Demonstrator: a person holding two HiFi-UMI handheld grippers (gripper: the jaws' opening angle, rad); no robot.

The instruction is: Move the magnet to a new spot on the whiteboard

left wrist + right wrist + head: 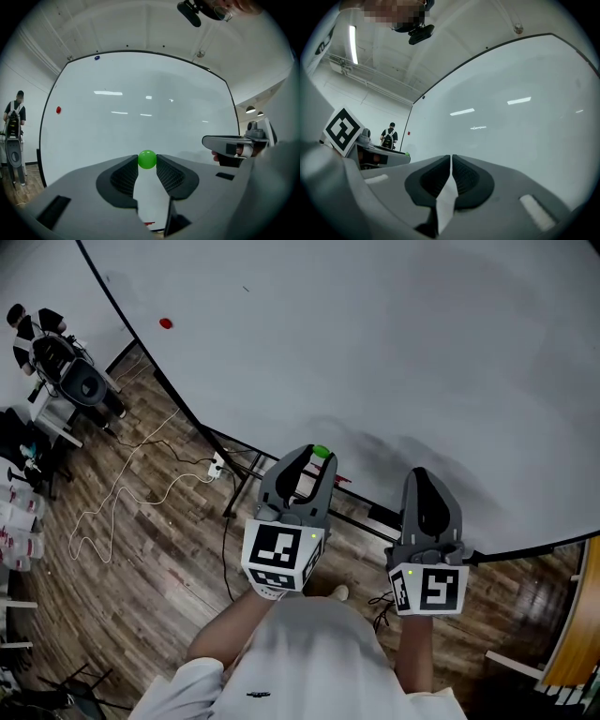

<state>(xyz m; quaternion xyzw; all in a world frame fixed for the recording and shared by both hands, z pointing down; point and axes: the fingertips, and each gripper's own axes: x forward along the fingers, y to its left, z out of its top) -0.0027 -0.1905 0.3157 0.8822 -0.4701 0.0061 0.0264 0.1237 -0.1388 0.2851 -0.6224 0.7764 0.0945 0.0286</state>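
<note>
Lit brightly and evenly from overhead, with a cool cast. In the head view, soft grey shadows on the whiteboard just off centre, toward 3 o'clock. In both gripper views, short glare streaks mirrored on the board around 12 o'clock; strip light burnt out at 10 o'clock. Strong fisheye bending, black corners. Slightly soft at 6 o'clock on left gripper and right gripper.
</note>
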